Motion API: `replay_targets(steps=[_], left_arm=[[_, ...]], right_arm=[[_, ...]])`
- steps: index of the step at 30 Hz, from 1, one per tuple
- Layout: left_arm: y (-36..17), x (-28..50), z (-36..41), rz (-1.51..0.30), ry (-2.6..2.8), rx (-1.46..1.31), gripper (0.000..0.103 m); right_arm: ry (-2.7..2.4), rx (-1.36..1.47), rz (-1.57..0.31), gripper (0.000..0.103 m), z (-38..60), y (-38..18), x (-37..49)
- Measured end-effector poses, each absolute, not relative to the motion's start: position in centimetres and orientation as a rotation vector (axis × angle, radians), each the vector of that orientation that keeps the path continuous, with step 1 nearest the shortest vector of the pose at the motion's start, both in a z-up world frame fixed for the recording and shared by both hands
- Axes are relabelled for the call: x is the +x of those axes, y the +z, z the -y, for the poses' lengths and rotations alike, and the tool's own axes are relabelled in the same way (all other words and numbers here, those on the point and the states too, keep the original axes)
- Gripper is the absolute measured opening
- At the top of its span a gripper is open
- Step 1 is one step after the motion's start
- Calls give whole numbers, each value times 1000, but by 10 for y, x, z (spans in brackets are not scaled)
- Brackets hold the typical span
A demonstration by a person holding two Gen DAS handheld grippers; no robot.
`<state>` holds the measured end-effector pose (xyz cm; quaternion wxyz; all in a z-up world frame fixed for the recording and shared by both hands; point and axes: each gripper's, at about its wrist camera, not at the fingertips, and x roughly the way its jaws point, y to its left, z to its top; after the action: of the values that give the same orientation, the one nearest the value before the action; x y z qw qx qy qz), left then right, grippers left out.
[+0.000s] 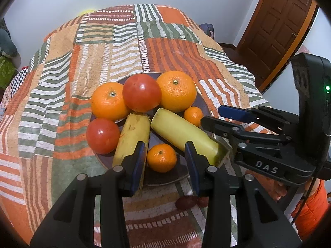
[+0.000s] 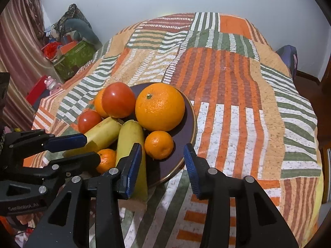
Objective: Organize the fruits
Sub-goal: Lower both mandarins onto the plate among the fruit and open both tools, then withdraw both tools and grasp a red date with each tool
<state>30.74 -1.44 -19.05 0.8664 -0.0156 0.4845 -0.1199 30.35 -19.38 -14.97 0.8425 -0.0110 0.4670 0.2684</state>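
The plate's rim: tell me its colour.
Gold, edging the dark purple plate; clearest in the right wrist view.

Both views are evenly and softly lit, fairly bright; small white glare spots sit on the glossy red tomatoes (image 1: 142, 93) and the large round orange (image 2: 159, 107); fisheye bending curves the edges; black vignetting fills the corners; the centre is sharp.

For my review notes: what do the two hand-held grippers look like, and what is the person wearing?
Both are black plastic scissor-linkage frames with silver pivot pins and blue ribbed pads. The right hand-held gripper carries white "DAS" lettering, a green indicator light and a thin black cable. The left hand-held gripper has faint grey lettering on its body. An orange quilted sleeve shows behind the right one.
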Motion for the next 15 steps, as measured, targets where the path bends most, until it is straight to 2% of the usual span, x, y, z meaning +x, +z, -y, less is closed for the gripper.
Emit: replay_targets(steps=[12,15], left_arm=[[-165,272,8,-977,-222,-14,39],[-161,262,5,-971,-210,-13,43]], right_arm=[[573,-38,-941,40,199,-120,269],[577,-42,-936,40,198,-115,260]])
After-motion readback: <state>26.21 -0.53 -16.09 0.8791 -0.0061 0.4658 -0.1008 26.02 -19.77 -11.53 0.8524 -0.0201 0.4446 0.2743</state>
